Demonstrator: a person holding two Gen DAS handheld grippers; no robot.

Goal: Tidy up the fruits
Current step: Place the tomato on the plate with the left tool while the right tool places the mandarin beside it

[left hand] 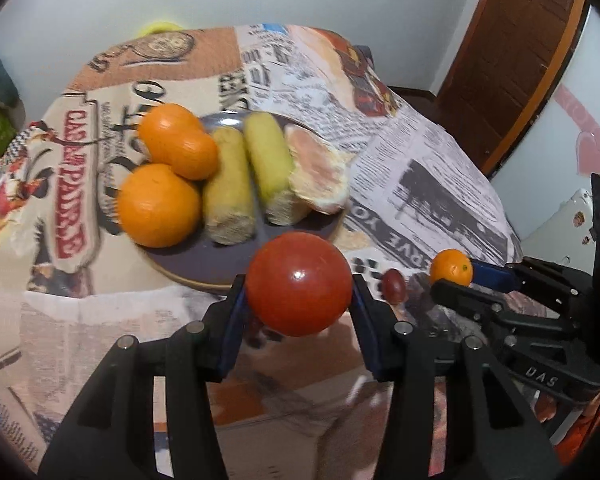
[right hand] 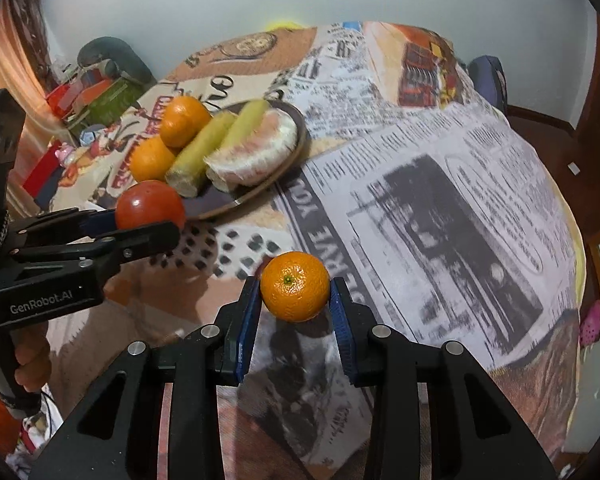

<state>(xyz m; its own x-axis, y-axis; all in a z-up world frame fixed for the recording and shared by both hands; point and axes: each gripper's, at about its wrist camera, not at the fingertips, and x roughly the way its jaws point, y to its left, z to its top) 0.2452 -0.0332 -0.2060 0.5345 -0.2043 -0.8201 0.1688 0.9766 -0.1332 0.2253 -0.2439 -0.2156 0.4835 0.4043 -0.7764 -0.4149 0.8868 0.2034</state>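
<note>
Left wrist view, going left to right: three oranges point(left hand: 158, 205), two pale yellow stalk pieces point(left hand: 228, 186) and a peeled pomelo chunk point(left hand: 318, 170) sit on the dark plate point(left hand: 204, 268) on the newspaper-print tablecloth point(left hand: 420, 168). The left gripper point(left hand: 299, 285) is clamped on a tomato point(left hand: 299, 283) just off the plate's near rim. A grape point(left hand: 394, 286) lies on the cloth, and further right the right gripper point(right hand: 295, 287) is pinching a small mandarin point(right hand: 295, 286) above the cloth.

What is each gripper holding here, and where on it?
Left gripper clamps the tomato at its sides; right gripper clamps the small orange at its sides.
</note>
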